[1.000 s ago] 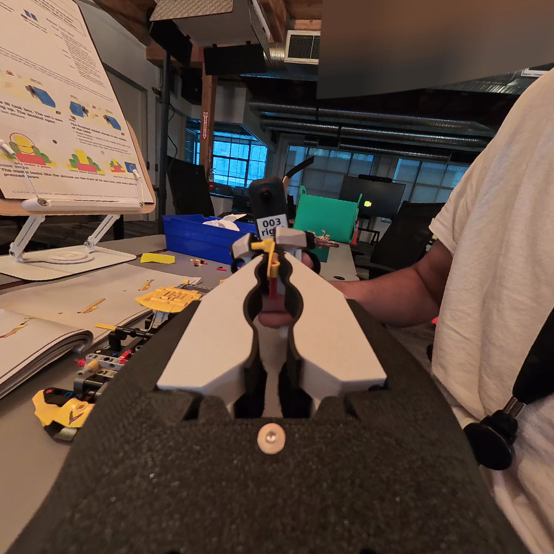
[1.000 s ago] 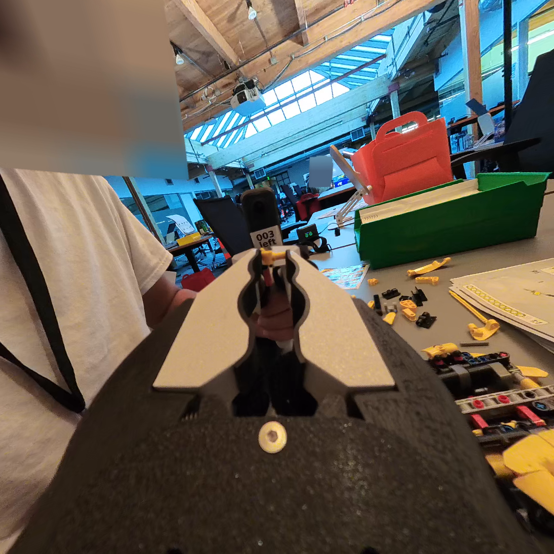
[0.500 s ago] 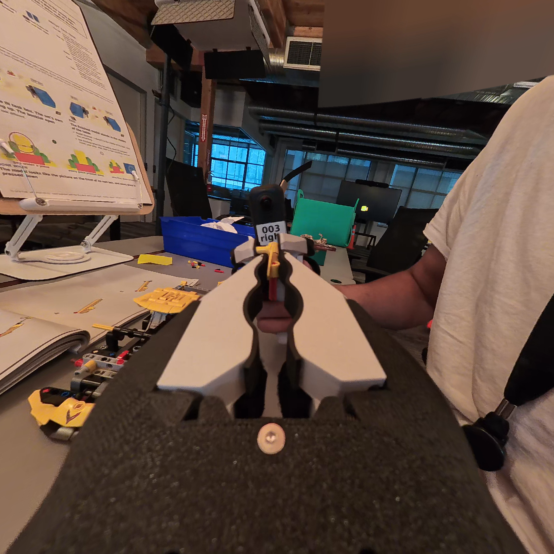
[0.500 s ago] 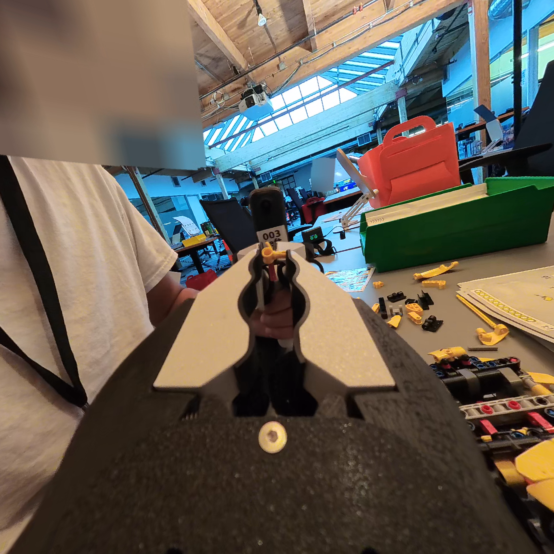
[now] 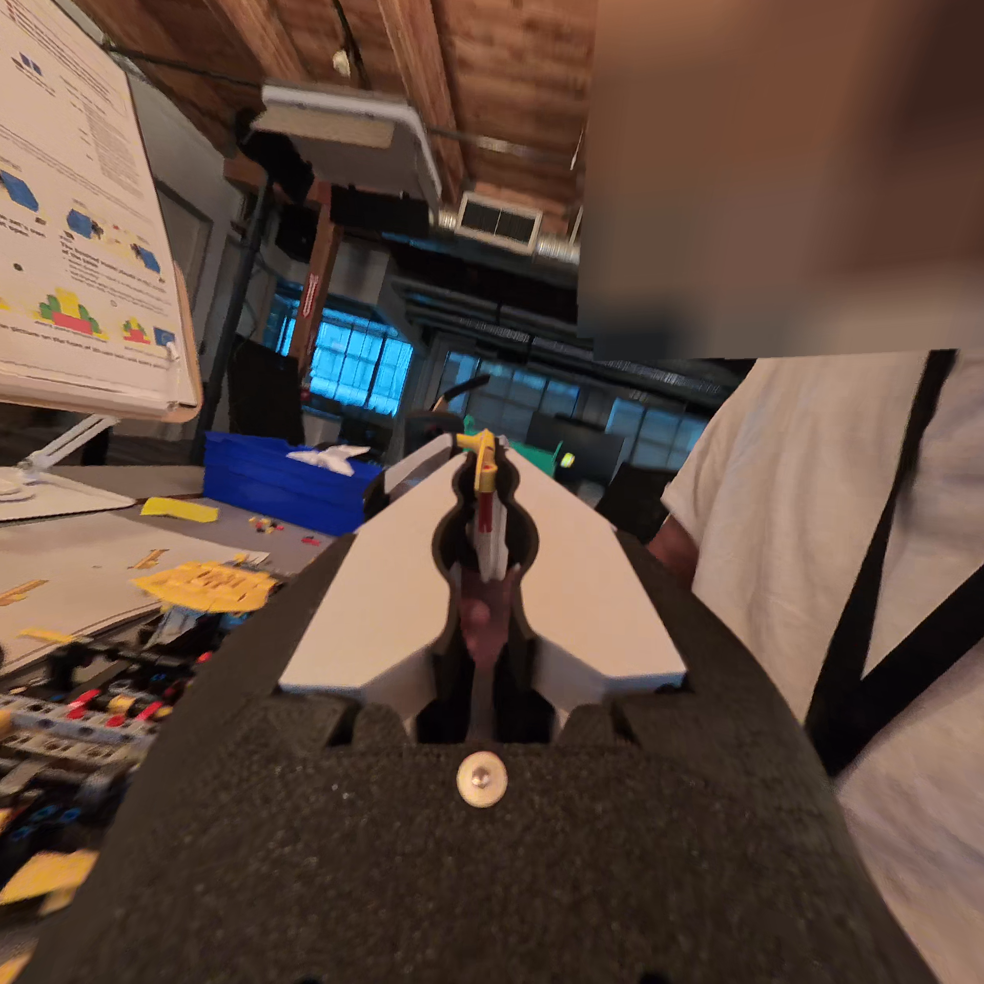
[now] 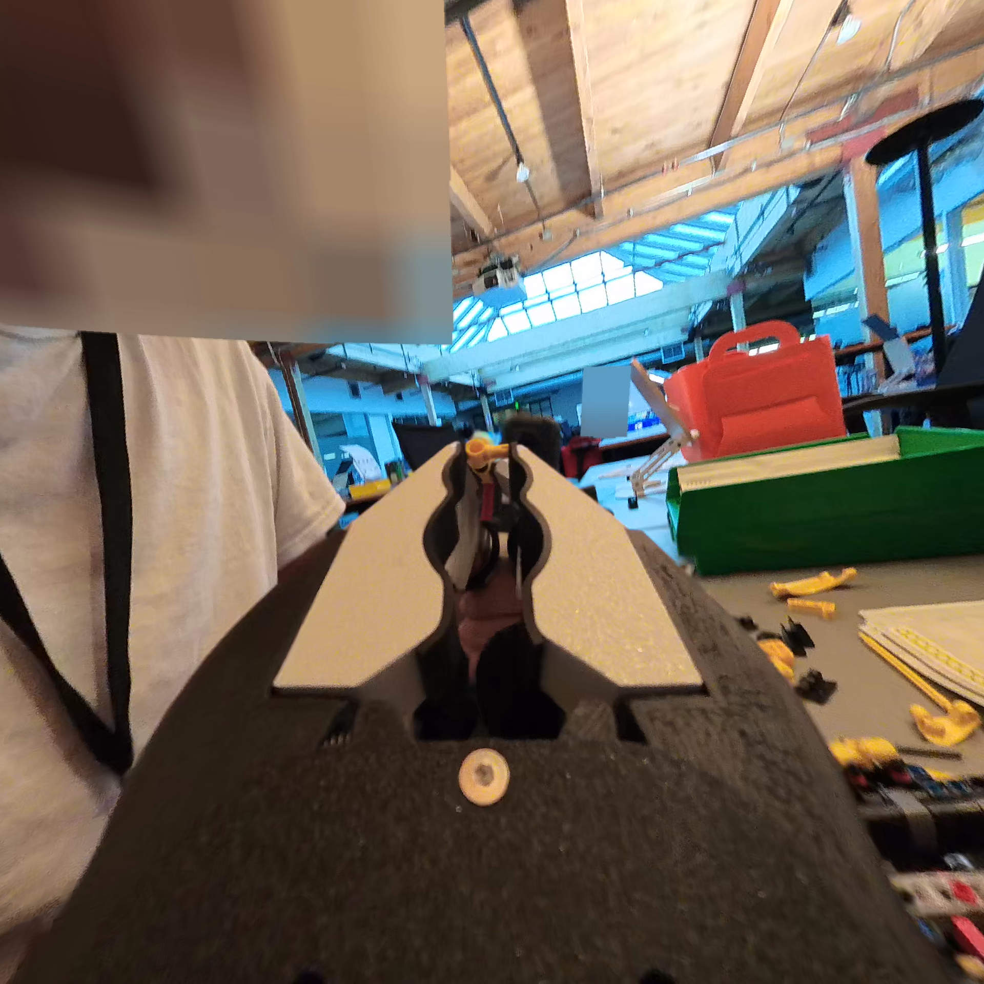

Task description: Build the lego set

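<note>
Both grippers meet tip to tip up off the counter [image 6: 878,596]. Left gripper [image 5: 483,452] jaws clenched on the small yellow lego piece [image 5: 482,458], red pin just behind. Right gripper [image 6: 485,452] jaws pinch that piece from the opposite side.

Beside the one green bin [image 6: 830,511]: one orange bag [image 6: 756,394] behind it, two yellow curved pieces [image 6: 809,585] in front (others too blurred to count).
</note>
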`<state>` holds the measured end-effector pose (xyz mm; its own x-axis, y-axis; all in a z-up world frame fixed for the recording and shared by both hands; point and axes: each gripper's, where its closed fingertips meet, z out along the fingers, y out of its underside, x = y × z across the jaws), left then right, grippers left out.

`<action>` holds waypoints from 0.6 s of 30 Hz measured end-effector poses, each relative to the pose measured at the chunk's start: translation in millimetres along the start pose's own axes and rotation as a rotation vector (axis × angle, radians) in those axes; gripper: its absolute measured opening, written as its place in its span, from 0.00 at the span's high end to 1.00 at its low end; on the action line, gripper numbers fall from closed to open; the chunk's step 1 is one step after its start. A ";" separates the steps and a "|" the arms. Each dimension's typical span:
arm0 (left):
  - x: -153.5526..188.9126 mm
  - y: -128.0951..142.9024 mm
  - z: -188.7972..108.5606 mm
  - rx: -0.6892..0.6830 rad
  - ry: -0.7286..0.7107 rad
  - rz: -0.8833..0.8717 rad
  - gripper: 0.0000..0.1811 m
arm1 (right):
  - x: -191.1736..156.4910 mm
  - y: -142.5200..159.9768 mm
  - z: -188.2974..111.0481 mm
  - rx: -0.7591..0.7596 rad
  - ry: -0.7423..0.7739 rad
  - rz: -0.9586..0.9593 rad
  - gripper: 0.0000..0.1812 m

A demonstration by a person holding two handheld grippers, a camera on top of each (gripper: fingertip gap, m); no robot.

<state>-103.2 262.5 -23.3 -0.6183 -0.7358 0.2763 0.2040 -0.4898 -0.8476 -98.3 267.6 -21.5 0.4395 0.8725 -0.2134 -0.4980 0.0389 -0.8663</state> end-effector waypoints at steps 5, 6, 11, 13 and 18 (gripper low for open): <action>-3.9 -19.6 -3.2 0.201 0.011 -0.143 0.96 | 6.9 -10.7 15.4 0.089 0.051 -0.054 0.92; -6.5 -20.3 -4.1 0.208 0.000 -0.145 0.97 | 10.1 -10.1 15.5 0.083 0.073 -0.074 0.92; -14.1 -22.4 -5.4 0.261 -0.028 -0.185 0.97 | 18.3 -9.1 15.1 0.086 0.132 -0.098 0.92; -14.8 -25.2 -5.3 0.325 -0.027 -0.218 0.96 | 19.5 -10.3 18.1 0.115 0.139 -0.082 0.92; -19.5 -24.2 -3.7 0.319 -0.061 -0.188 0.96 | 24.9 -6.2 18.9 0.094 0.145 -0.055 0.92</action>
<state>-99.0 290.4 -9.8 -0.6235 -0.6405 0.4483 0.3232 -0.7333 -0.5981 -98.4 298.3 -12.9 0.5681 0.7885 -0.2356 -0.5350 0.1363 -0.8338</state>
